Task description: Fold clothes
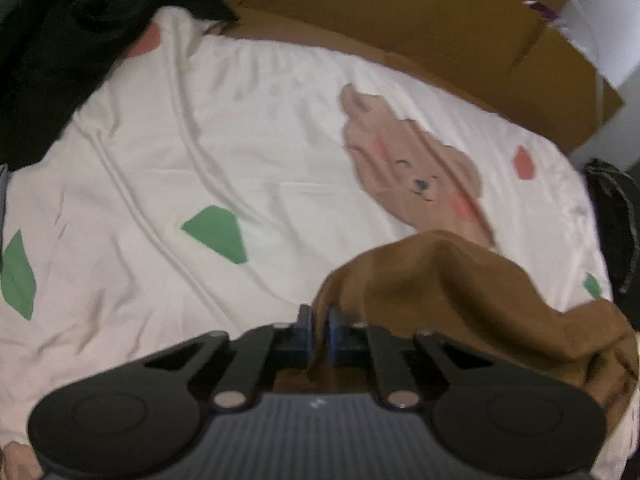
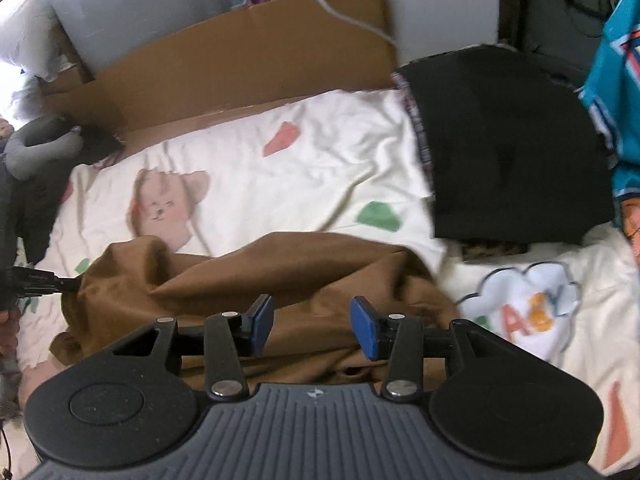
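Brown garment (image 2: 256, 280) lies crumpled on the cream printed bedsheet (image 1: 240, 120), its near end cut off under your gripper bodies in both views. Your left gripper (image 1: 319, 320) is pinched tight on a fold of it. Your right gripper (image 2: 311, 330) hovers over the cloth, pads parted about halfway, gripping nothing. Black folded garment (image 2: 512, 152) sits far right on the sheet; cardboard box (image 2: 248, 60) borders the far edge. Both views are blurred.
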`<state>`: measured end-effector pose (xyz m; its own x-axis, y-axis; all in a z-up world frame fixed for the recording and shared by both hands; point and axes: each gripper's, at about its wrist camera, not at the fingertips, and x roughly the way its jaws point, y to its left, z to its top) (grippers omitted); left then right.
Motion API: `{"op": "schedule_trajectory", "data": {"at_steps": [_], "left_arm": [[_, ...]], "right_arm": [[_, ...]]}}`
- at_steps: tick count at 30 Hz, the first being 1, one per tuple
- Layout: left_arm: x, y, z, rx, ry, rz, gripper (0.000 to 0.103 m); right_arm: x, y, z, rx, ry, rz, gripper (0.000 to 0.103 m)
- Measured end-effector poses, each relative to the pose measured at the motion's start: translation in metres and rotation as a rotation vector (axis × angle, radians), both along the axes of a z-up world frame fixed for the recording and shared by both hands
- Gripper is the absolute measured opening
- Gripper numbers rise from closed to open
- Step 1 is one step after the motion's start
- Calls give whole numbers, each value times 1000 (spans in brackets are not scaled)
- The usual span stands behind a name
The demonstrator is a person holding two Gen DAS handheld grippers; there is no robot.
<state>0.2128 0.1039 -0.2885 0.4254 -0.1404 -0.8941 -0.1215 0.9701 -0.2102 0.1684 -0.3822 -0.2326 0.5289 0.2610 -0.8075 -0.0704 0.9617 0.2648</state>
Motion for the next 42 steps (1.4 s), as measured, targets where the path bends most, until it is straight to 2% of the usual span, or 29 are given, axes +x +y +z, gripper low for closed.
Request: {"op": "schedule_trajectory", "data": {"at_steps": [4,7,10,14,21,24,30,39,41,42], "left_arm": [[-13,-14,9,-43,-13,-52,3],[-24,-30,10,-122,9,-94,3],[-34,-55,6,-152,43,-174,3],[-45,-79,-2,-183,79,-232,3],[-64,-104,-10,-242,126,-288,3],[-72,-112,-12,-272,150,-304,2],[-87,-128,-9,-331,170,-359,2],[-101,-138,-5,-377,178,-392,2],[-105,-140,-1,-385,164,-404,2],[-107,-141,3,-393,155,-414,2]], "right_arm": [[-5,18,-6,51,20,15,50],[-10,31,-10,56,40,47,51],[-13,40,-16,104,96,52,53],[-15,54,-25,166,158,64,53],[-10,81,-31,190,186,106,55],[-5,94,-36,235,222,121,56],[-11,130,-49,243,259,207,56],[-17,141,-77,326,349,168,56],[-18,143,-83,355,363,170,52],[-19,144,-86,376,369,176,42]]}}
